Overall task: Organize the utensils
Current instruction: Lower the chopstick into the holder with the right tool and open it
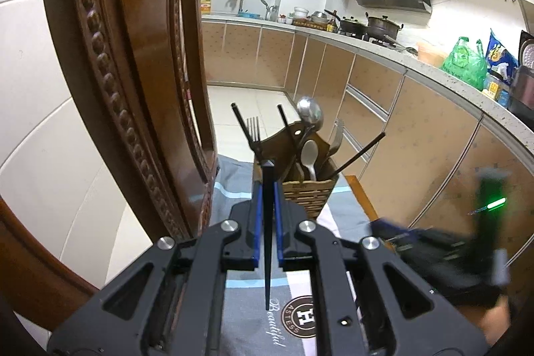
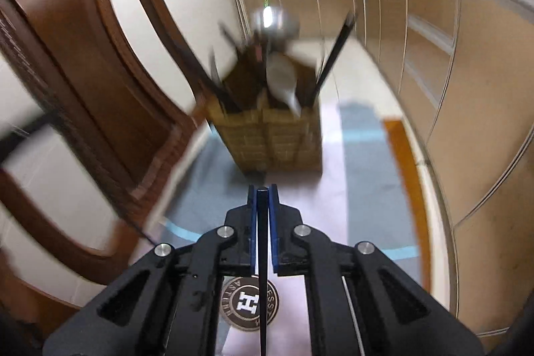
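Observation:
A woven wooden utensil holder (image 1: 308, 191) stands on the cloth-covered table. In it are a fork (image 1: 254, 130), a metal ladle (image 1: 310, 114), a white spoon (image 1: 309, 152) and several black chopsticks (image 1: 360, 152). My left gripper (image 1: 267, 186) is shut on one black chopstick (image 1: 267, 256), just short of the holder. In the right wrist view, my right gripper (image 2: 262, 193) is shut on another black chopstick (image 2: 263, 289), with the blurred holder (image 2: 267, 135) ahead of it. The right gripper (image 1: 387, 229) also shows as a blur low at the right of the left wrist view.
A grey and blue tablecloth (image 1: 230, 186) with a round logo covers the table. A carved brown wooden chair back (image 1: 133, 55) rises close on the left. Kitchen cabinets and a counter (image 1: 434, 72) with pots and bags run along the right.

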### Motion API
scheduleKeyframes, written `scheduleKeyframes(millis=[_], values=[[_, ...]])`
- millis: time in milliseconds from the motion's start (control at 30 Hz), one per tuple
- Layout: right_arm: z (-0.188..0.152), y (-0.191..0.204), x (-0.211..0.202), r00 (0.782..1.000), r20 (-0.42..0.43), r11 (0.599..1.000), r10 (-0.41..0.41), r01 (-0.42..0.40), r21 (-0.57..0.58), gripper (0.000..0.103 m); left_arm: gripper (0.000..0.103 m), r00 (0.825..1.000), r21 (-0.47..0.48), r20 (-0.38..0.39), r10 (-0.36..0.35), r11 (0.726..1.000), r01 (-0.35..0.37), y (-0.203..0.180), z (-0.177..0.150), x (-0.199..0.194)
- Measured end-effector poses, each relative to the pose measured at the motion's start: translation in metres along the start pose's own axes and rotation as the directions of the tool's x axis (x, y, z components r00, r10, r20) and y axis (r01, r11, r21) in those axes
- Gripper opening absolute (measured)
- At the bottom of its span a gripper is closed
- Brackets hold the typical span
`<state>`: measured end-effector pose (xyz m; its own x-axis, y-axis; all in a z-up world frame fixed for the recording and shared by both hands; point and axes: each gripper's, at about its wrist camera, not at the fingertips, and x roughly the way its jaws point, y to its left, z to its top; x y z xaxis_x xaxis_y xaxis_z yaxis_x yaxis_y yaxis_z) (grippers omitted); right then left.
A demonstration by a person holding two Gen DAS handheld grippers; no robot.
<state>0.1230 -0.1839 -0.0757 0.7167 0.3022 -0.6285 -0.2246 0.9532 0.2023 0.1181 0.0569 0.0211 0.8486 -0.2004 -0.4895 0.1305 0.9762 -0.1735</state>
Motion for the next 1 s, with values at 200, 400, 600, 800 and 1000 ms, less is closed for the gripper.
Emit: scheduleKeyframes(millis=[200,400,600,800,1000], values=[[0.02,0.006,-0.061,0.993,0.115,0.999,0.038,-0.038,-0.001,0.007,0.006,0.999,0.025,0.035,-0.013,1.0,0.012,-0.015,0.006,-0.017],[0.047,0.015,-0.102,0.976,0.216,0.998,0.037,-0.028,-0.047,0.007,0.006,0.998,0.047,0.053,-0.021,0.999,0.018,-0.025,0.009,-0.031],[0.056,0.014,-0.123,0.966,0.256,0.998,0.024,-0.008,-0.065,0.007,0.006,0.998,0.06,0.058,-0.039,0.998,0.036,-0.03,0.01,-0.043],[0.043,0.01,-0.116,0.972,0.235,0.999,0.017,-0.005,-0.053,0.007,0.006,0.999,0.06,0.035,-0.031,0.998,0.029,-0.025,0.005,-0.037],[0.044,0.012,-0.111,0.972,0.234,0.998,0.017,-0.004,-0.055,0.007,0.007,0.999,0.058,0.031,-0.031,0.998,0.029,-0.027,0.006,-0.033]])
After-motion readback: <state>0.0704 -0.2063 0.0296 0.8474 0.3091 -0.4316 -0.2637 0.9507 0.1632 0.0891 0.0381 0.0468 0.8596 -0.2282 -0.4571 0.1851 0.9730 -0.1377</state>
